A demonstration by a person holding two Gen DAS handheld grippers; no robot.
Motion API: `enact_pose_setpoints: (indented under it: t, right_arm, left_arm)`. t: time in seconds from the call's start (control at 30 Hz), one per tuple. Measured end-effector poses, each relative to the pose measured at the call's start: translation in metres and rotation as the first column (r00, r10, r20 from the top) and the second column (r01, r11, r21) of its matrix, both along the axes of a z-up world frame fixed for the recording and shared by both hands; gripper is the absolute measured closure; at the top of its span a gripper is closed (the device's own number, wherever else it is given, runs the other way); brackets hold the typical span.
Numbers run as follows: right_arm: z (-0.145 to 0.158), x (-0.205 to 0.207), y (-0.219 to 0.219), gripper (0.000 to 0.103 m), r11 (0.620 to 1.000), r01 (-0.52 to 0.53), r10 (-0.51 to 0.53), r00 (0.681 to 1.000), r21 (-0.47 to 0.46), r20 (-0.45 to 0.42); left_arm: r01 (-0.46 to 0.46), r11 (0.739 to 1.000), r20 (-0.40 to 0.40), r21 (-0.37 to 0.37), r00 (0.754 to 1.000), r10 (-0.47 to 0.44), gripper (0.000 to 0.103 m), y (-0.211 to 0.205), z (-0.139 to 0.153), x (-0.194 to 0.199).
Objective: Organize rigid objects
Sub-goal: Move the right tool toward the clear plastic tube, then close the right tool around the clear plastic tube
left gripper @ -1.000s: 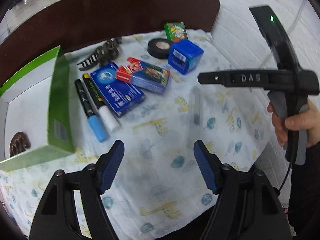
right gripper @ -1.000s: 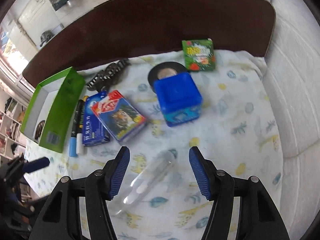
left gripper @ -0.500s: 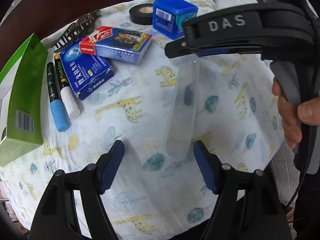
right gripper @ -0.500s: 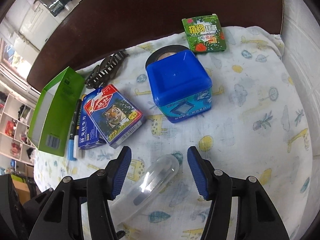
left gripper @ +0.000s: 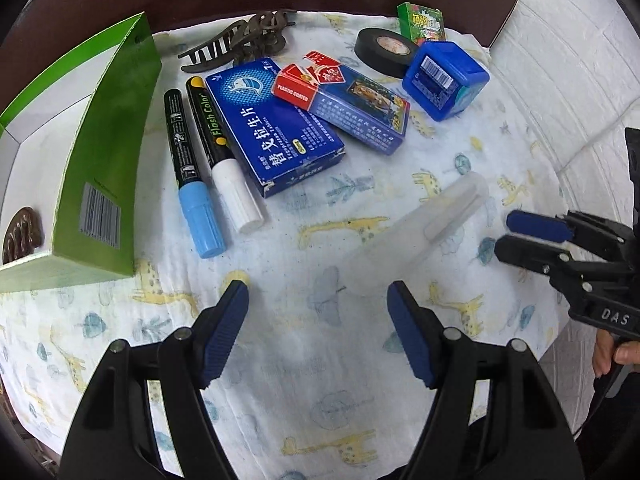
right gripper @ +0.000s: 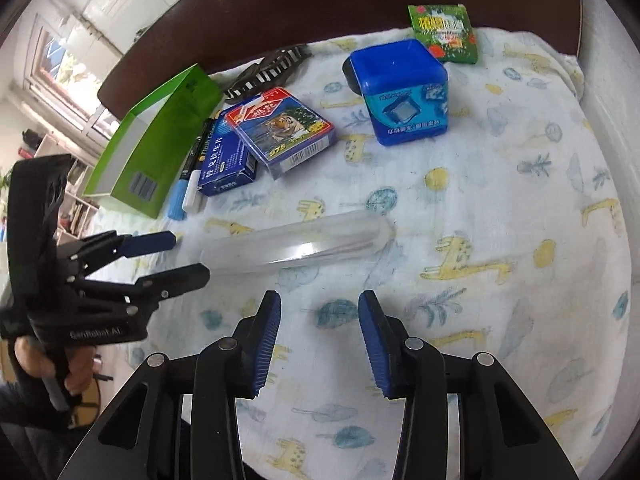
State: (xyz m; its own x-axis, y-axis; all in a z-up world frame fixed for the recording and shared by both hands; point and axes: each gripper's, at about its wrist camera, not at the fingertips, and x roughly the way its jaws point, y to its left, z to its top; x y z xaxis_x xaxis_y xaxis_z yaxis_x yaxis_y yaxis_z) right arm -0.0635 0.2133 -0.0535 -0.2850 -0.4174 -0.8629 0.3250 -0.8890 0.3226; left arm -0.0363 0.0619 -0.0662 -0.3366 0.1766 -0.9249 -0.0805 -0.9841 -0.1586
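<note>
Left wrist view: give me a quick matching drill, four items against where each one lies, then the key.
Items:
1. clear tube
2. hair claw
3. tape roll
4. blue-capped marker

Places:
A. touching the blue cube box
B. next to the green box
C. alone on the cloth, nearest the tongs
D. at the cloth's far edge, by the dark headboard

Pairs: 1-C, 2-D, 3-A, 4-B

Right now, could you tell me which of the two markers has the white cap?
The Flash Color marker, lying against the blue medicine box; its neighbour has a light-blue cap.
</note>
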Motion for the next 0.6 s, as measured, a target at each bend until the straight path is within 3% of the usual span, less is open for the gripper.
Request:
enact_pose_setpoints:
  t: [0.1, 0.2, 0.27, 0.3, 0.4, 0.53, 0.6]
  right_arm:
    - [0.008, -0.002, 0.003, 0.059, 0.997, -0.050, 0.055, 0.995, 0.061, -0.088]
    - [0.006, -0.021, 0.009, 0.059, 0.999, -0.033, 0.034, 0.997, 0.016, -0.063]
    - [0.003, -0.033, 0.012, 0.059, 1.000, 0.019, -0.018, 0.999, 0.008, -0.036]
    - [0.000, -0.038, 0.013, 0.059, 0.999, 0.034, -0.034, 0.999, 0.004, -0.026]
    - [-0.008, -0.045, 0.012, 0.059, 0.999, 0.034, -0.034, 0.999, -0.004, 0.006]
    - [-0.007, -0.043, 0.003, 0.059, 1.000, 0.007, -0.006, 1.000, 0.019, -0.014]
    - [-0.007, -0.042, -0.003, 0.061, 0.999, 0.003, -0.002, 1.000, 0.039, -0.021]
  left_arm:
    - [-0.012, 0.997, 0.054, 0.072, 0.999, 0.008, 0.033, 0.002, 0.001, 0.000]
    - [-0.083, 0.985, 0.100, 0.151, 0.993, 0.068, 0.042, -0.002, 0.002, -0.001]
    - [-0.127, 0.974, 0.140, 0.186, 0.985, 0.102, 0.068, -0.007, 0.007, -0.002]
    - [-0.147, 0.969, 0.171, 0.200, 0.979, 0.113, 0.071, -0.009, 0.007, -0.005]
    - [-0.181, 0.963, 0.196, 0.198, 0.970, 0.142, 0.075, -0.009, 0.009, -0.008]
    - [-0.172, 0.970, 0.188, 0.173, 0.972, 0.139, 0.075, 0.006, 0.012, -0.019]
    - [-0.162, 0.978, 0.177, 0.129, 0.974, 0.138, 0.074, 0.015, 0.014, -0.020]
